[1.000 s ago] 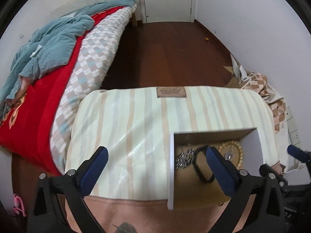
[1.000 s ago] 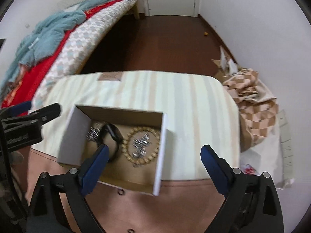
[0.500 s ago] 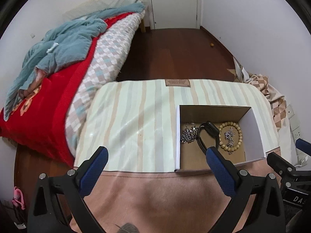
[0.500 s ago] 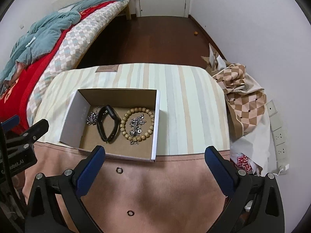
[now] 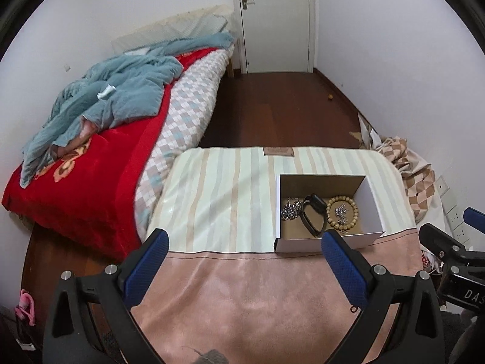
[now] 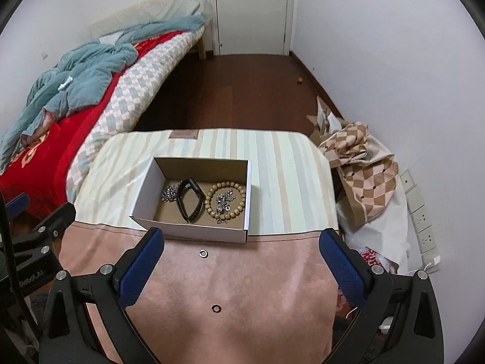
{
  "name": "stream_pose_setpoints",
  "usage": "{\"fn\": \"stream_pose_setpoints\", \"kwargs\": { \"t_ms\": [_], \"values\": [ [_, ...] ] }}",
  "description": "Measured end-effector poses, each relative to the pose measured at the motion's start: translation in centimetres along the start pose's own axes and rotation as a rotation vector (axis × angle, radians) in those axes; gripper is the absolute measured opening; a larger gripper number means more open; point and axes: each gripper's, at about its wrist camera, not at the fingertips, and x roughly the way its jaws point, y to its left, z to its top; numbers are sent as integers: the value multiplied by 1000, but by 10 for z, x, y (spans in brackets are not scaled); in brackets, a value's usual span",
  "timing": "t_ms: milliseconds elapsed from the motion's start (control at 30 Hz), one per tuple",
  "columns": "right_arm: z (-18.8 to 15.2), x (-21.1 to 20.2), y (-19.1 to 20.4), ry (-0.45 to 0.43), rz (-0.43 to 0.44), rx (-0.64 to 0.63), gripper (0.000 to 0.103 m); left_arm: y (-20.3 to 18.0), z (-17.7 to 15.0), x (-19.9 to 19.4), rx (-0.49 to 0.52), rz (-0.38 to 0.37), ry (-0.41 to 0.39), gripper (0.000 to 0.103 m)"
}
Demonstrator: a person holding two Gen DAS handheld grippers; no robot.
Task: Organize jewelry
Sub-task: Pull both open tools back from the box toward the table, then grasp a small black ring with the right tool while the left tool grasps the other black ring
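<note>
A white cardboard box (image 6: pixel 194 230) sat on the tabletop (image 6: pixel 272 182), on a striped cloth, right at the edge of a pink mat (image 6: pixel 242 288). Inside the box lay a silver chain (image 6: pixel 170 194), a black wristband (image 6: pixel 191 200) and a wooden bead bracelet (image 6: pixel 225 201) with small silver pieces inside its ring. Two little rings lay on the pink mat, one silver ring (image 6: pixel 202 254) near the box and one dark ring (image 6: pixel 216 308) closer to the camera. The left hand-held gripper (image 5: pixel 242 261) was spread wide and held nothing. The right hand-held gripper (image 6: pixel 242 257) was also spread wide and held nothing.
</note>
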Motion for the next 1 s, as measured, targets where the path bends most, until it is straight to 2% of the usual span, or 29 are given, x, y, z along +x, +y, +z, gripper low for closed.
{"fn": "stream_pose_setpoints", "kwargs": {
  "t_ms": [233,400,500,633,700,733,767,867,933,1000],
  "values": [
    [-9,-42,3,-60,3,6,103,4,-4,-33,-19,-14,-50,103],
    [-21,-44,0,-55,19,29,103,8,-18,-35,-32,23,-62,103],
    [-41,-25,-1,-19,40,41,103,9,-42,-14,-24,60,-18,103],
    [-88,30,6,71,40,23,100,10,-79,30,-5,79,105,103],
    [-107,58,9,119,63,17,77,9,-97,53,7,83,173,103],
    [-115,70,11,143,76,20,71,9,-105,64,15,86,204,103],
    [-122,81,12,164,89,26,66,9,-111,74,22,88,231,103],
    [-137,103,17,182,103,18,61,10,-122,88,28,85,275,103],
    [-144,114,23,193,99,2,51,12,-125,93,26,86,288,103],
    [-149,121,28,193,75,-20,35,12,-127,97,25,84,295,103]
  ]
}}
